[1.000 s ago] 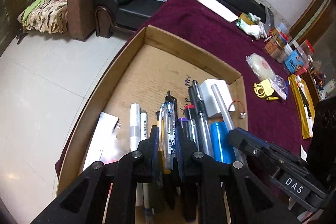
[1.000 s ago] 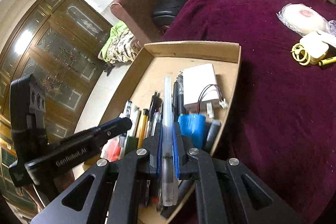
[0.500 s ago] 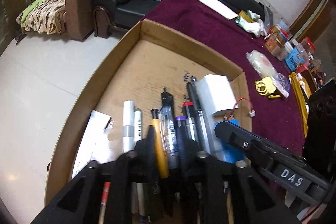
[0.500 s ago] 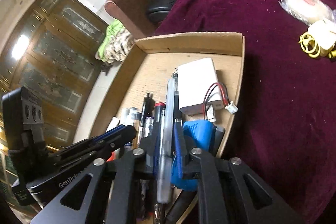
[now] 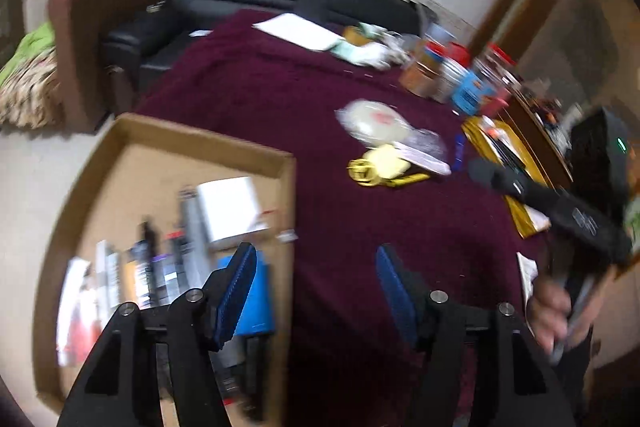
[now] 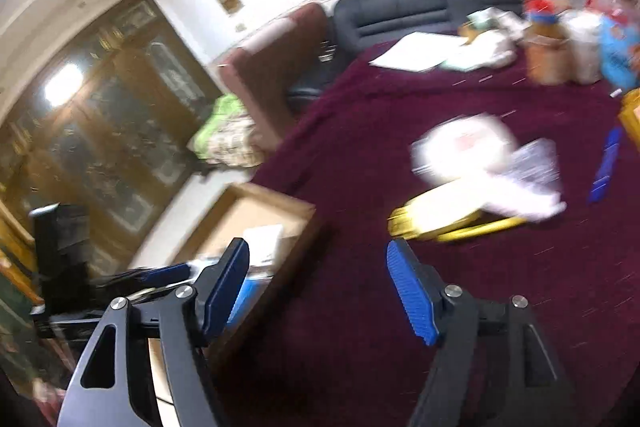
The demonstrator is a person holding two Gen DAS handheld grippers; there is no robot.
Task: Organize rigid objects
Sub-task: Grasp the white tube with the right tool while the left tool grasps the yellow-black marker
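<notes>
Both grippers, L (image 5: 316, 291) & R (image 6: 318, 291): jaws just been opening, now apart, nothing between. Pens (image 5: 160, 267) lie in cardboard tray (image 5: 200, 133). Next pick likely blue item (image 6: 606, 165) on table (image 5: 360, 227); approach slow, centre jaws before closing.

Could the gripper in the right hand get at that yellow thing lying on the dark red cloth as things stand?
Probably yes. The right gripper is open with nothing between its jaws, which have just been opening, and only bare maroon cloth lies between it and the yellow object.
</notes>
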